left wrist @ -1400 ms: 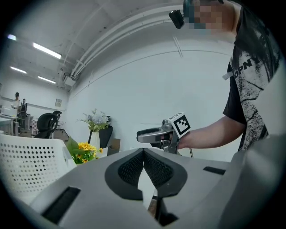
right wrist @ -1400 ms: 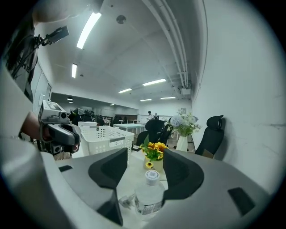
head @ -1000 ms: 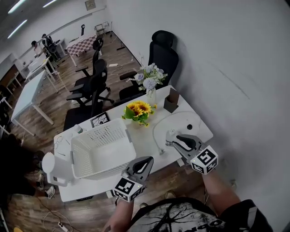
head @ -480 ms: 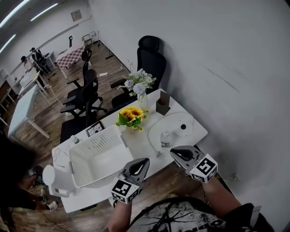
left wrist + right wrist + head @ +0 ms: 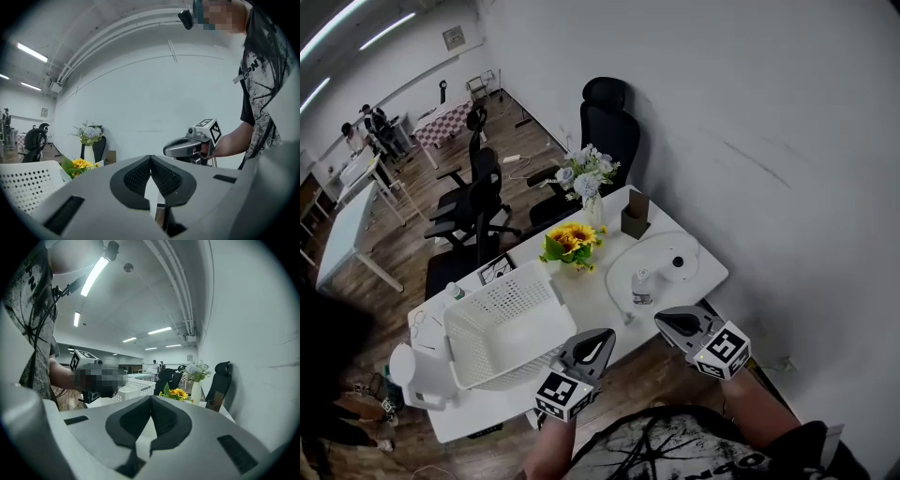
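Observation:
Both grippers hang above the near edge of a white table point(image 5: 591, 300), held in the person's hands. My left gripper point(image 5: 602, 335) is shut with nothing between its black pads point(image 5: 138, 176), and it points at the bare wall. My right gripper point(image 5: 664, 319) is also shut and empty, its jaws point(image 5: 151, 398) meeting at the tip. A clear bottle with a white cap point(image 5: 642, 286) stands on the table just beyond the right gripper, at the edge of a round white tray point(image 5: 684, 251). The left gripper view shows the right gripper point(image 5: 187, 146) from the side.
A white perforated basket point(image 5: 561, 300) sits on the table's left half. Sunflowers point(image 5: 567, 242), a vase of pale flowers point(image 5: 584, 173) and a small brown box point(image 5: 634, 214) stand at the back. A black office chair point(image 5: 605, 117) is behind the table, the white wall to the right.
My right gripper's jaws have shut from open, and the bottle has left its view. Both grippers have drawn back from the table. The left gripper has stayed shut and turned right.

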Available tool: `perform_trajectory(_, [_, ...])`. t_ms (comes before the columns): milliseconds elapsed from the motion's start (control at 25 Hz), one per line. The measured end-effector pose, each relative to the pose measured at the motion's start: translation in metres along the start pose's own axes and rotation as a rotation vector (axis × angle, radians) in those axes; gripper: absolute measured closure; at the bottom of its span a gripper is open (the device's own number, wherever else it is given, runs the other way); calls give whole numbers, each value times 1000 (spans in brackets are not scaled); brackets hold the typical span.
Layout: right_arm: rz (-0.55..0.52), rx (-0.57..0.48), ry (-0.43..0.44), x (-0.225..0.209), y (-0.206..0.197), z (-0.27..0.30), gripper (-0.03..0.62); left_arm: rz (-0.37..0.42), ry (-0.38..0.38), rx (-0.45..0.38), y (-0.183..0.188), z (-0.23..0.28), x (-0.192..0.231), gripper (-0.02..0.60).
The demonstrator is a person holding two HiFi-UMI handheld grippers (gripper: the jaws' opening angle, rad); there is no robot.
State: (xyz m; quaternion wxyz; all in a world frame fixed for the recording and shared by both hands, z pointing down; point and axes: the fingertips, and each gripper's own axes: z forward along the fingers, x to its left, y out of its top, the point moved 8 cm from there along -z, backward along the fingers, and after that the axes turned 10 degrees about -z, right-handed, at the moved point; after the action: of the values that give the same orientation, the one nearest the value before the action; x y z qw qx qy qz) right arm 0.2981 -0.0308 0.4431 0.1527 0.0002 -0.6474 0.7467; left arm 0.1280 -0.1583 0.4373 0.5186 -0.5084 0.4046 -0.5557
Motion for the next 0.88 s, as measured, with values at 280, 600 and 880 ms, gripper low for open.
perform_trajectory(280, [-3, 3, 5, 0, 2, 1, 572, -6, 6, 2, -1, -2, 0, 571])
perform_trajectory(600, [35, -14, -23, -10, -3, 2, 572, -16, 18, 9, -5, -1, 2, 571])
perform_trajectory(880, [24, -10, -21, -12, -5, 5, 572, -16, 27, 11, -6, 2, 6, 571])
